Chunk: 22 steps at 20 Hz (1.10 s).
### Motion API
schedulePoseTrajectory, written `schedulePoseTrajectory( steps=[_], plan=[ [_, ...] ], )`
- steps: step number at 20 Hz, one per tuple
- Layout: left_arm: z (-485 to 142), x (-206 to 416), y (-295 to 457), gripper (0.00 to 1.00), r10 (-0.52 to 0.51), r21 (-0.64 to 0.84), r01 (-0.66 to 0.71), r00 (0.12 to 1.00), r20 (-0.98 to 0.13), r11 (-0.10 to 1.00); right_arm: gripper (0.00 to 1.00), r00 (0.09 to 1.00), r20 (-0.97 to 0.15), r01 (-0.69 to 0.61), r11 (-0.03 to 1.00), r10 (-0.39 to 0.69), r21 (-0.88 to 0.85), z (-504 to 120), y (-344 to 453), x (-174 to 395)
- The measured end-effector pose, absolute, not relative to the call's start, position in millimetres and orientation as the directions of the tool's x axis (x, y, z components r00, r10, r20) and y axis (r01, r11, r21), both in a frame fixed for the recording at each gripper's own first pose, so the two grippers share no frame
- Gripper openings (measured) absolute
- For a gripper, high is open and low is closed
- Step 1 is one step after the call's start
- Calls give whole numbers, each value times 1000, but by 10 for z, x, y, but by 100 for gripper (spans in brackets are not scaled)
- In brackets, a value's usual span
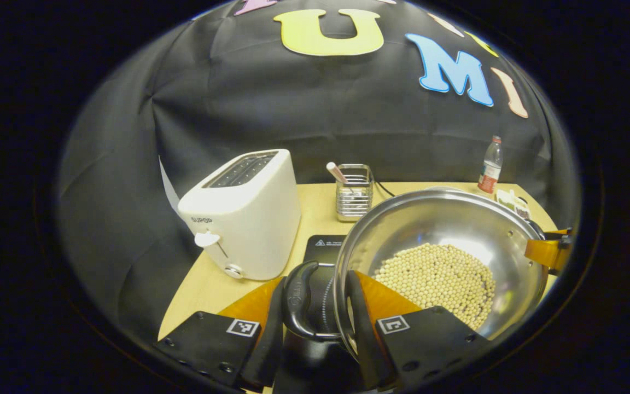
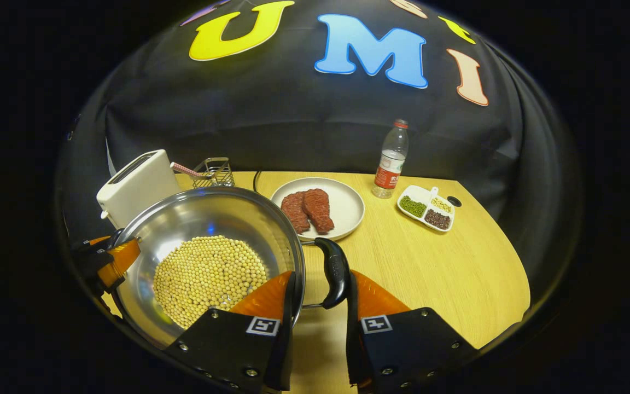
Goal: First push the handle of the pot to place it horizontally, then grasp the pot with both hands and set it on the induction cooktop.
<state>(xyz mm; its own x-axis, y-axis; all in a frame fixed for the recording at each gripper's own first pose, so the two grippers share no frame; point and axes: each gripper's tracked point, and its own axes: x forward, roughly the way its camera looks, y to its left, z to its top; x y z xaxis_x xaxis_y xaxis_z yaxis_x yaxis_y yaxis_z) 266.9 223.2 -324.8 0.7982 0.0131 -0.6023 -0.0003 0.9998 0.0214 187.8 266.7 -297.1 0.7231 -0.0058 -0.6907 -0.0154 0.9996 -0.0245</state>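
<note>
In the left gripper view the left gripper (image 1: pixel 315 306) has its two fingers (image 1: pixel 268 323) closed around one black loop handle (image 1: pixel 301 301) of the pot (image 1: pixel 441 262): one finger presses the outer side of the loop, the other sits against the pot's rim side, its tip just inside the steel wall. In the right gripper view the right gripper (image 2: pixel 320 295) grips the opposite black handle (image 2: pixel 334 271) the same way, one finger (image 2: pixel 271 298) lying over the rim on the bean side and the other on the outer side of the handle.

The pot is a wide steel one, filled across its bottom with pale yellow beans (image 1: pixel 438 279). It is held between the two grippers, above the near left part of the tabletop (image 2: pixel 457 268). Directly under its left handle lies the black induction cooktop (image 1: pixel 323 249), partly hidden by the pot; whether the pot touches it cannot be told.

Further out, a white toaster (image 1: pixel 244 213) stands just beside the cooktop near the tabletop's left edge, and a wire basket (image 1: pixel 353 191) with a straw stands behind it at the back edge. Toward the back middle is a plate (image 2: pixel 348 208) with two pieces of red meat (image 2: pixel 309 210). A water bottle (image 2: pixel 391 161) stands at the back edge, with a small divided dish (image 2: pixel 427 208) of beans near it toward the back right corner.
</note>
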Motion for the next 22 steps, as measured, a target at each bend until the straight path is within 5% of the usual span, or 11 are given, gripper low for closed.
schedulePoseTrajectory(
  steps=[1,2,4,5,11,12,14,16,18,22],
  plan=[
    [-3247,2692,2278,68,16,28,1,799,-601,1000,39,721,-693,-16,1000,-4,-23,-2985,2713,1874],
    [-3250,2702,2325,60,19,35,3,799,-601,999,40,717,-697,-16,1000,-3,-20,-3000,2758,1865],
    [-3241,2726,2401,60,24,52,8,800,-599,999,40,714,-700,-12,1000,-1,-14,-3013,2829,1864],
    [-3251,2734,2431,68,29,59,8,798,-603,998,40,713,-701,-11,1000,2,-9,-3018,2864,1862],
    [-3246,2707,2518,63,31,47,-4,801,-598,999,40,716,-698,-11,1000,13,7,-3022,2929,1873],
    [-3260,2692,2525,68,33,41,-10,801,-597,999,40,717,-696,-12,1000,18,14,-3033,2922,1879],
    [-3256,2647,2537,67,41,35,-26,797,-602,999,51,719,-693,-42,999,54,34,-3049,2951,1914],
    [-3173,2622,2535,82,55,28,-48,810,-584,998,64,725,-687,-46,999,46,19,-2993,2846,1886],
    [-2915,2615,2577,100,93,33,-89,847,-523,995,100,762,-646,-34,999,46,31,-2821,2740,1894],
    [-2306,2532,2444,98,135,42,-129,909,-394,991,98,864,-502,-54,998,39,-16,-2330,2390,1892]
  ],
)
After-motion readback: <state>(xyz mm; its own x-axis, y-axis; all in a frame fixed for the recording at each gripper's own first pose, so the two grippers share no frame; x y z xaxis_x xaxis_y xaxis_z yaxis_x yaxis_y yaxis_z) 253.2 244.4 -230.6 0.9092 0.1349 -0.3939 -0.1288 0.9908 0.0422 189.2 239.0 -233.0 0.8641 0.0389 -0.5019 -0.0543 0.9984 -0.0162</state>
